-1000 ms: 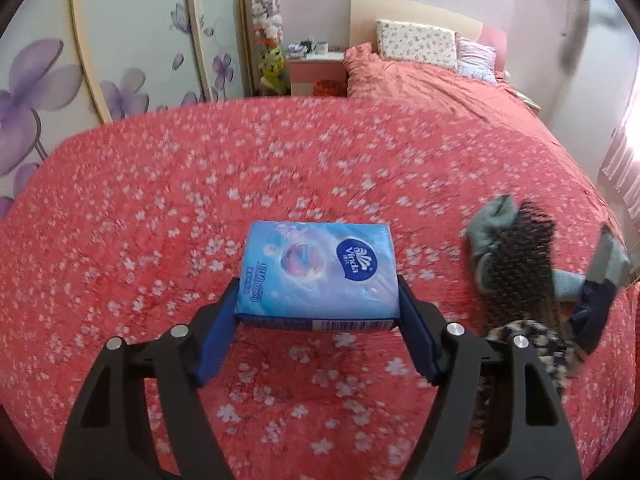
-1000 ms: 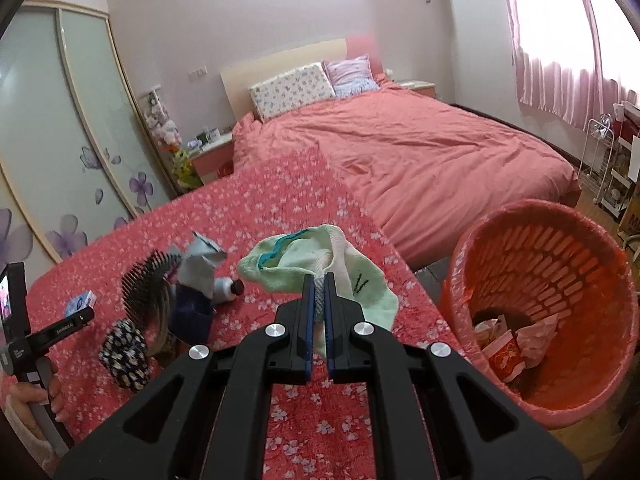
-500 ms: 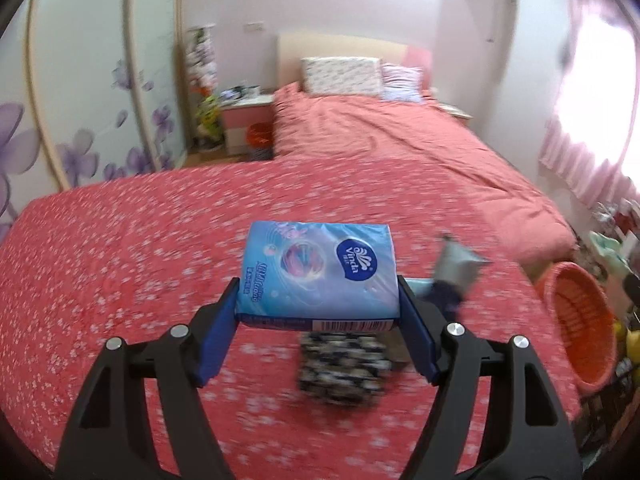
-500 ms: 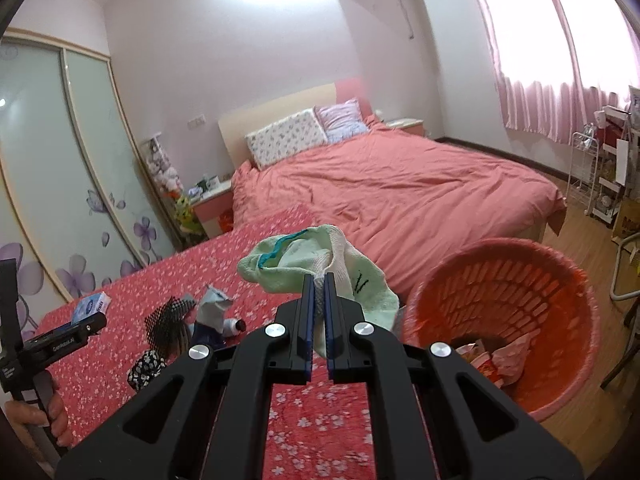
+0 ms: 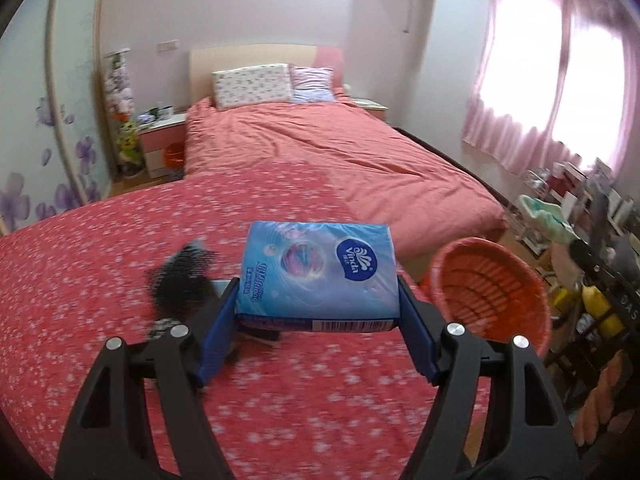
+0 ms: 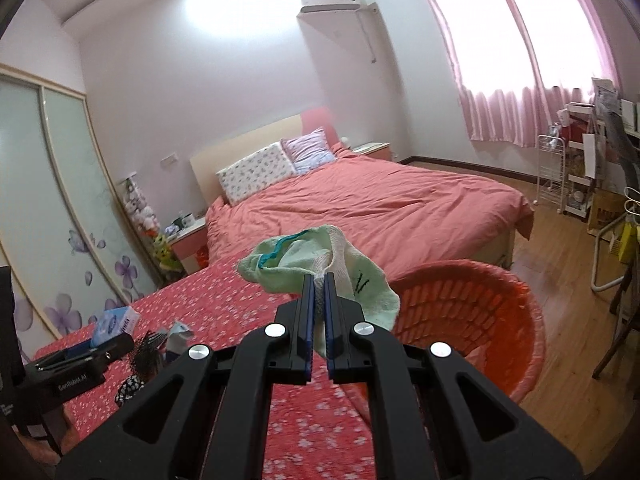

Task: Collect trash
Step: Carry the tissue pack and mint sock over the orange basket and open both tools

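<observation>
The red floral bedspread (image 5: 120, 280) fills the lower half of both views, but a second ago it filled nearly all of the left view; the left camera now looks across the pink bed (image 5: 320, 152) toward the window, so both tools have swung away from the clutter and toward the bin. The orange basket (image 6: 480, 320), previously down at 4 o'clock in the right view, now sits just behind the held cloth at 3 o'clock; in the left view it has come into sight at 3 o'clock.

The right gripper (image 6: 316, 300) has its tongs pinched narrow on the green sock (image 6: 340, 272), which hangs close to the basket rim. The left gripper (image 5: 318, 304) clamps the blue tissue pack (image 5: 320, 276) across its width, tongs set wide.

The hairbrush (image 5: 180, 280) and other bits lie on the spread at 9 o'clock. Judging by this, both drops are near.
</observation>
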The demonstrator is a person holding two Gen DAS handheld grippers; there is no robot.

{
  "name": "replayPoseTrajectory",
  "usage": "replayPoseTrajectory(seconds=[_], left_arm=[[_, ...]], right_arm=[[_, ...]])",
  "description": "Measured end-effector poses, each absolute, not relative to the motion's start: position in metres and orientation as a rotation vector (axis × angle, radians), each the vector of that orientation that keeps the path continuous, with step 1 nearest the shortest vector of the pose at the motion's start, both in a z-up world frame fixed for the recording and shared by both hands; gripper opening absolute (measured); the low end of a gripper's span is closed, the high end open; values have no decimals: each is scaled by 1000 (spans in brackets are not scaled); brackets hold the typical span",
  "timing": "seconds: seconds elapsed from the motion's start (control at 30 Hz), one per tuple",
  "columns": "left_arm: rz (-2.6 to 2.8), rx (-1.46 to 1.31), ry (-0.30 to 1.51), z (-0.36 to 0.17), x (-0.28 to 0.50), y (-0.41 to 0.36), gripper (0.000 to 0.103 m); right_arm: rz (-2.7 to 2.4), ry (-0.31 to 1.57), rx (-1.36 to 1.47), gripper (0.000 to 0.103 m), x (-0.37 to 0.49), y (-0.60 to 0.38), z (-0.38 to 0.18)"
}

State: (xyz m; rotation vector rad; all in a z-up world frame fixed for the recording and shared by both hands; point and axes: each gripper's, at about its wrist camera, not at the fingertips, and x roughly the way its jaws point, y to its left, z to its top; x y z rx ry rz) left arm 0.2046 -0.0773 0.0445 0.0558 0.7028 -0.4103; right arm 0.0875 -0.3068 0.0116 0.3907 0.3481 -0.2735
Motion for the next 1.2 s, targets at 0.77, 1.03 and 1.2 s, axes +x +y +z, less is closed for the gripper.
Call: replayPoseTrajectory(seconds=[0.77, 1.03, 1.2], left_arm=[[-734, 132, 766, 2, 185, -257, 72], [-798, 190, 831, -35, 196, -309, 73], [-760, 212, 882, -57, 208, -309, 83]], right_arm=[[-422, 299, 512, 5, 72, -394, -19], [-424, 333, 570, 5, 83, -421, -39], [-412, 388, 625, 25, 87, -431, -59]])
